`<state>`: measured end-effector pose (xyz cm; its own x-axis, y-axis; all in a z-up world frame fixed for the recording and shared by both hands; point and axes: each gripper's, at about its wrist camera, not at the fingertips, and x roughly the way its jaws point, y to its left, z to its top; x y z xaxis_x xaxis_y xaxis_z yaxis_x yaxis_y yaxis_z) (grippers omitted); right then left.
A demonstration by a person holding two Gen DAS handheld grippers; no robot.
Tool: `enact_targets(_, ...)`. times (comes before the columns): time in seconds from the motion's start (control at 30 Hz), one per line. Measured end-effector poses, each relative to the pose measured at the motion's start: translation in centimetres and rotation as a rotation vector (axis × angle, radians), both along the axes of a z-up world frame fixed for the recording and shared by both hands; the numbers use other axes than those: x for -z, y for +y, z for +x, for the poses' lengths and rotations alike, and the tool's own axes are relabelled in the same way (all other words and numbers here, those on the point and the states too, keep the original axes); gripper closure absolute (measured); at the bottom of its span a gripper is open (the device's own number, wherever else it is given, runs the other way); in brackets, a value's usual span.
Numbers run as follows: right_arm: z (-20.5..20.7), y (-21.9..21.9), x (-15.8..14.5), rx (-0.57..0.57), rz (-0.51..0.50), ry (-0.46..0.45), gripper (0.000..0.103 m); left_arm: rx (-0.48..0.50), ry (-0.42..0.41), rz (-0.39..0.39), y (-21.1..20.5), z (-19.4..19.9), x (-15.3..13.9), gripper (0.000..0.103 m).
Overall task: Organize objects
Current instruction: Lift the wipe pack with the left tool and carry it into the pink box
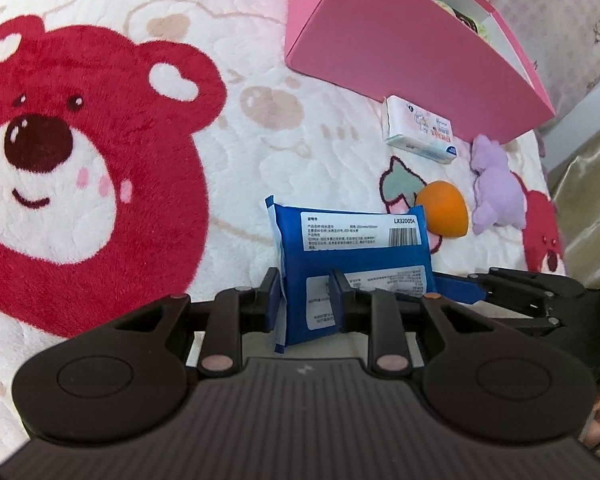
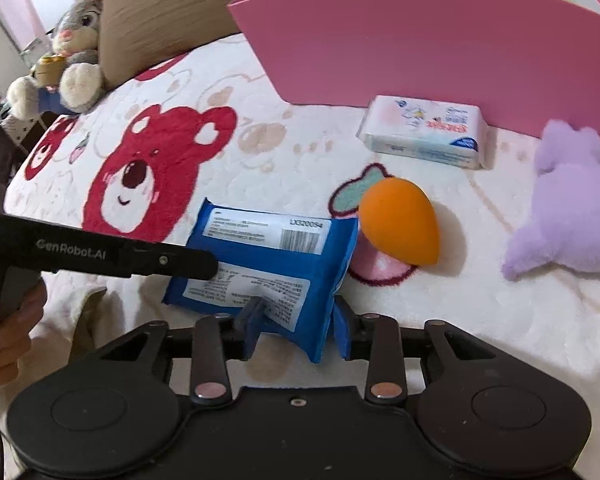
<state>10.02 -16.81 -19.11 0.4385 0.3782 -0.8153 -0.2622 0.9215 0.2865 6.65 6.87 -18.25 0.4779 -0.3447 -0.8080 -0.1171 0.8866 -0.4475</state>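
Observation:
A blue wipes pack (image 1: 352,248) with white labels is held just above the bear-print blanket (image 1: 220,128), gripped at both ends. My left gripper (image 1: 306,300) is shut on its left end, pads pressing both faces. My right gripper (image 2: 298,324) is shut on the right end of the blue pack (image 2: 268,264), its near corner pinched between the pads. In the right wrist view the left gripper (image 2: 204,266) reaches in from the left onto the pack. In the left wrist view the right gripper's fingers (image 1: 460,290) show at the pack's right edge.
An open pink box (image 1: 380,40) (image 2: 420,40) stands at the back. In front of it lie a white tissue pack (image 2: 424,132), an orange egg-shaped sponge (image 2: 400,220) and a purple plush (image 2: 568,208). A grey rabbit plush (image 2: 76,40) and a brown pillow (image 2: 160,12) sit far left.

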Motion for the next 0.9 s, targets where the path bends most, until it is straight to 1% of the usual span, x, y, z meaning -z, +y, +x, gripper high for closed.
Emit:
enact_targets(0.07, 0.0, 0.3, 0.0, -0.009, -0.019, -0.011, 0.063, 0.002, 0.001, 0.009, -0.1, 0.1, 0.0, 0.078)
enact_targets(0.13, 0.0, 0.4, 0.1, -0.014, -0.012, -0.014, 0.060, -0.004, 0.001, 0.006, -0.1, 0.1, 0.0, 0.078)
enact_targets(0.17, -0.1, 0.5, 0.1, -0.013, -0.009, -0.019, 0.061, -0.011, 0.001, 0.002, -0.1, 0.0, 0.0, 0.078)
enact_targets(0.3, -1.0, 1.6, -0.6, -0.045, -0.066, -0.056, 0.061, -0.012, 0.003, 0.023, -0.9, -0.4, -0.5, 0.075)
enact_targets(0.4, -1.4, 1.5, -1.0, -0.035, -0.062, -0.044, 0.061, 0.008, -0.003, 0.046, -1.5, -1.0, -1.2, 0.075)
enact_targets(0.47, -1.7, 1.3, -1.5, -0.025, -0.050, -0.042, 0.058, 0.018, -0.015, 0.040, -1.7, -1.4, -1.8, 0.075)
enact_targets(0.57, -2.4, 0.9, -2.5, -0.010, -0.031, -0.044, 0.055, 0.039, -0.020, 0.027, -1.8, -1.9, -2.8, 0.075)
enact_targets(0.73, -3.5, 0.3, -4.5, -0.009, -0.026, -0.067, 0.054, 0.077, -0.032, -0.001, -2.1, -2.7, -4.4, 0.075)
enact_targets(0.9, -4.9, 0.7, -6.7, -0.023, -0.062, -0.098, 0.054, 0.111, -0.058, -0.014, -2.3, -3.8, -6.3, 0.075)
